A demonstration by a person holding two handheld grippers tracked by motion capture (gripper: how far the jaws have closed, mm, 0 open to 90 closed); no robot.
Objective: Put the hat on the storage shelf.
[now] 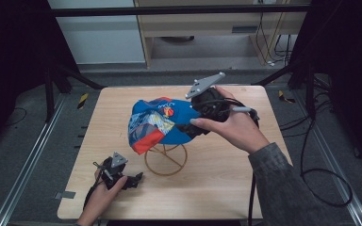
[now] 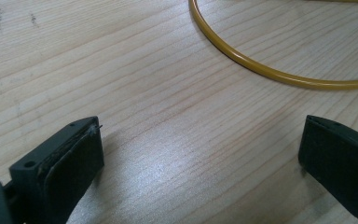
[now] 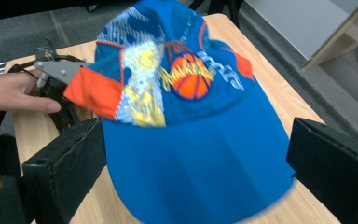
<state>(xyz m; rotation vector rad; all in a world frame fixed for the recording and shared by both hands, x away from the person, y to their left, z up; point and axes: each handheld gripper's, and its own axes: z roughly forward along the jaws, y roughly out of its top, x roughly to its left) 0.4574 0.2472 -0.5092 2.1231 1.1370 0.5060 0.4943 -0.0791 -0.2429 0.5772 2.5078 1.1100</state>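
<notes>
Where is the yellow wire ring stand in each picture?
High view: the yellow wire stand sits mid-table, under the blue cap.
Left gripper view: its round base curves across the upper right, ahead of the open jaws.
Right gripper view: I cannot find it; the cap covers the middle.
Shared landmark: the wooden table, seen in all three.

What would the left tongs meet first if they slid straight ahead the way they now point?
Probably the yellow wire ring at the stand's base: the open left tongs point at it over bare tabletop.
</notes>
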